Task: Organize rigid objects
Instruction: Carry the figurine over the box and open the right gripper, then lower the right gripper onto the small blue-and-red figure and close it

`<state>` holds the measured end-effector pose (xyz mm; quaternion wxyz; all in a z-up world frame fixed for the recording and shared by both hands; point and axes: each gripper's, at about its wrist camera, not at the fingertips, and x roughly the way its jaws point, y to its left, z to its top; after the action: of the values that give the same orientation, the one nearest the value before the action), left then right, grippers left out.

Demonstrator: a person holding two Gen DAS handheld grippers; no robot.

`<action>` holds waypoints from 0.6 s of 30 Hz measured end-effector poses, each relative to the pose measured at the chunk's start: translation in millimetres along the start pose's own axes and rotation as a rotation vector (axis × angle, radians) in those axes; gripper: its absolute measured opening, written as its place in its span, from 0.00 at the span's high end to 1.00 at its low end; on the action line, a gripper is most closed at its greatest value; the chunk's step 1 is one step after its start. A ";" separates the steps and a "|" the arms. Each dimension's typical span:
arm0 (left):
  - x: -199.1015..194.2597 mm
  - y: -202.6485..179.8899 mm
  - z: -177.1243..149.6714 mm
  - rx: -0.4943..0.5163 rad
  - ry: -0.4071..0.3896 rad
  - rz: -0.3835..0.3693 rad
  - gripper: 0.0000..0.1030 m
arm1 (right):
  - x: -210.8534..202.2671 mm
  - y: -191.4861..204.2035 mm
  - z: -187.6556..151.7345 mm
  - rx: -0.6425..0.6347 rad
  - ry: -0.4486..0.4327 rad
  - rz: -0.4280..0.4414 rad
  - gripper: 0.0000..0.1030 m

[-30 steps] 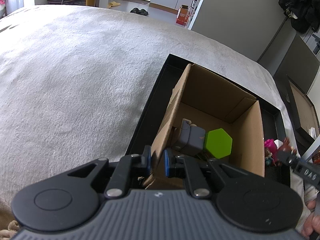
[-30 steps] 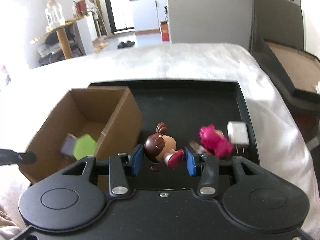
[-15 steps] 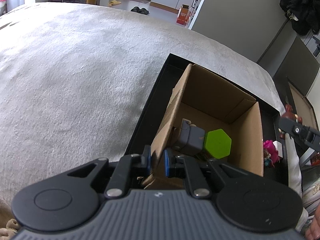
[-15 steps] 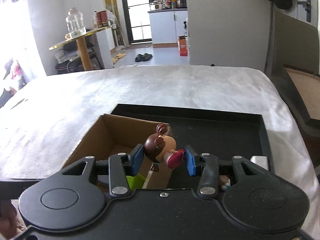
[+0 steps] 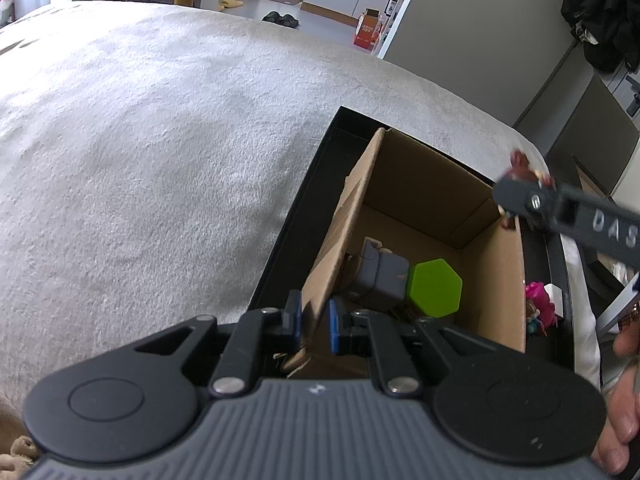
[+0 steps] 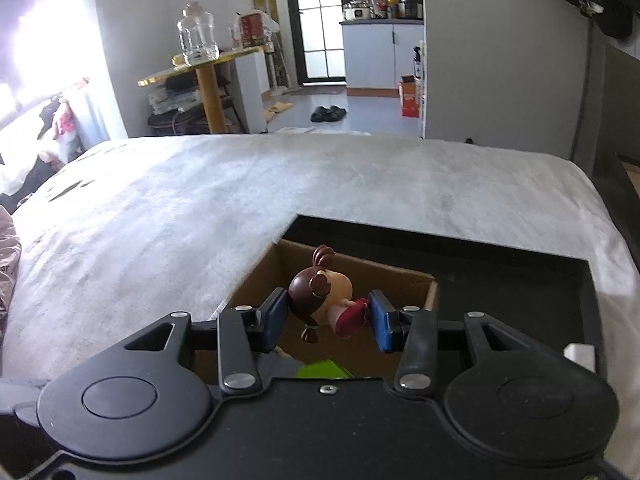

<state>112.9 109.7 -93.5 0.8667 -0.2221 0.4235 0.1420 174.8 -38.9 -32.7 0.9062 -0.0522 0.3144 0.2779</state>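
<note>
Right gripper (image 6: 327,316) carried doll (image 6: 320,300) over box (image 5: 424,200); jaws clamp it sideways, head left.

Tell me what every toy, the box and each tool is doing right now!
Left tool: shut, pinching the box wall.
Right tool: shut on the brown-haired doll, held above the box.
Brown-haired doll: gripped sideways, off the tray.
Cardboard box: open-topped, standing in the black tray.
Green hexagon block: lying inside the box.
Grey block: inside, beside the green one.
Pink toy: on the tray, outside the box.
</note>
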 end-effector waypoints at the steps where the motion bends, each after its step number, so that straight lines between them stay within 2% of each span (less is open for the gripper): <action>1: -0.1 0.0 -0.1 0.001 -0.001 0.000 0.88 | 0.0 2.4 1.9 -0.003 -0.013 0.007 0.56; 4: -0.1 -0.1 0.2 0.001 0.000 -0.001 0.88 | -2.7 6.7 2.6 -0.015 -0.037 0.002 0.40; 18: -0.5 -1.6 0.3 0.008 -0.005 0.005 0.88 | -32.9 -23.3 -23.3 0.045 -0.008 -0.036 0.37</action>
<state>113.5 108.4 -92.5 0.8682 -0.2171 0.4225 0.1431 153.4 -80.2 -33.5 0.9131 -0.0362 0.3162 0.2547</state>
